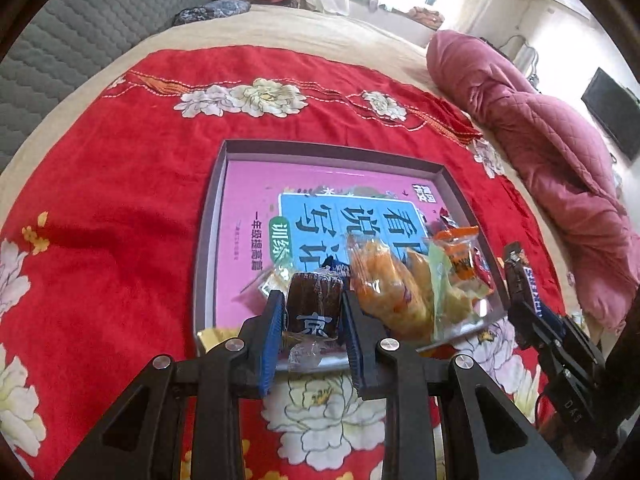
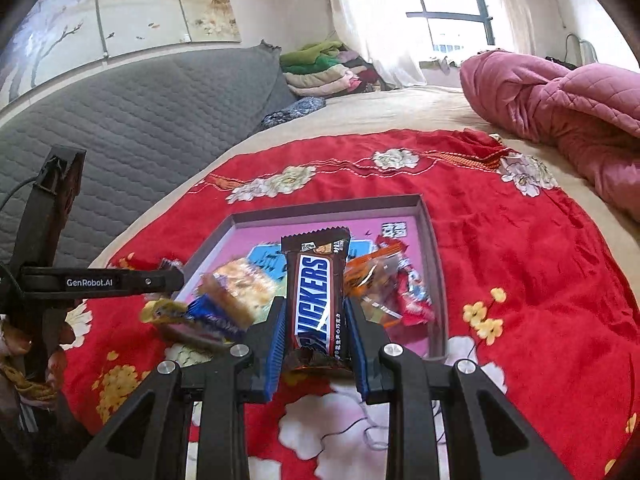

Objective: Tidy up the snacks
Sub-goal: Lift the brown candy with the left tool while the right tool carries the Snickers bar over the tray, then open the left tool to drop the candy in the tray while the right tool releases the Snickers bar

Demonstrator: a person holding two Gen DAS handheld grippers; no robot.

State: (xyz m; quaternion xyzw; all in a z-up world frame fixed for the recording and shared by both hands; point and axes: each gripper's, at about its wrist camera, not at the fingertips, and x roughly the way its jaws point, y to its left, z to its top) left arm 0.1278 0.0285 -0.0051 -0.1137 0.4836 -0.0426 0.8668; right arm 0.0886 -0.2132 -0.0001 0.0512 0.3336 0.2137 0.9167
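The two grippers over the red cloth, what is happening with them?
A person is sorting snacks with a gripper in each hand. The left gripper is shut on a dark brown wrapped snack. The right gripper is shut on a Snickers bar. Both are held above the near edge of a shallow tray on the red cloth, where other snacks already lie.

Your left gripper [image 1: 308, 304] sits low centre in its view, jaws clamped tight; your right gripper [image 2: 316, 312] likewise, lower centre, pinching shut.
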